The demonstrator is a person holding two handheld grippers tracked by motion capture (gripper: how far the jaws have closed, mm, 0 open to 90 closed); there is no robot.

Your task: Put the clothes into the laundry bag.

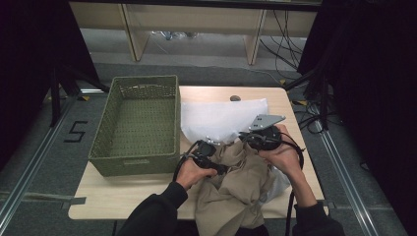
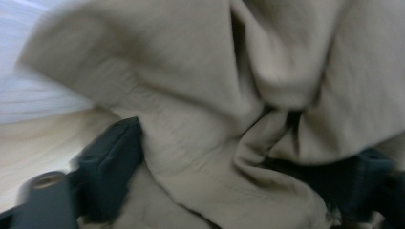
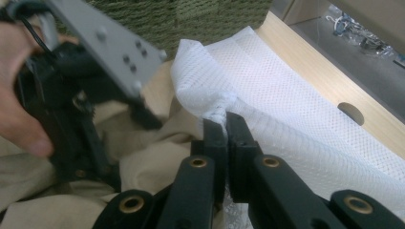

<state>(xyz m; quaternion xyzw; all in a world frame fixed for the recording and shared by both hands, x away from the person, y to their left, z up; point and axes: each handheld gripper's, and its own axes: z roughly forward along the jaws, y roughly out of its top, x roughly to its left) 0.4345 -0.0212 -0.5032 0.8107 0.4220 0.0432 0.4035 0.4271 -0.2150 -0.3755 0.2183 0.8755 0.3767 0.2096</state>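
Observation:
A crumpled beige garment [image 1: 241,187] lies at the table's front and hangs over its near edge. In the left gripper view its folds [image 2: 200,95] bulge between my left gripper's [image 2: 234,167] two black jaws, which stand wide apart without pinching it. In the high view the left gripper [image 1: 221,168] is at the garment's left side. A white mesh bag [image 1: 221,118] lies behind the garment. My right gripper [image 3: 222,119] is shut on a bunched edge of the mesh bag [image 3: 286,105], and in the high view it [image 1: 242,135] is at the bag's front edge.
A green woven basket [image 1: 142,81] with nothing in it stands on the left half of the wooden table [image 1: 123,196]. The table has a small round hole [image 1: 235,98] at its back edge. Shelving and cables lie on the floor beyond.

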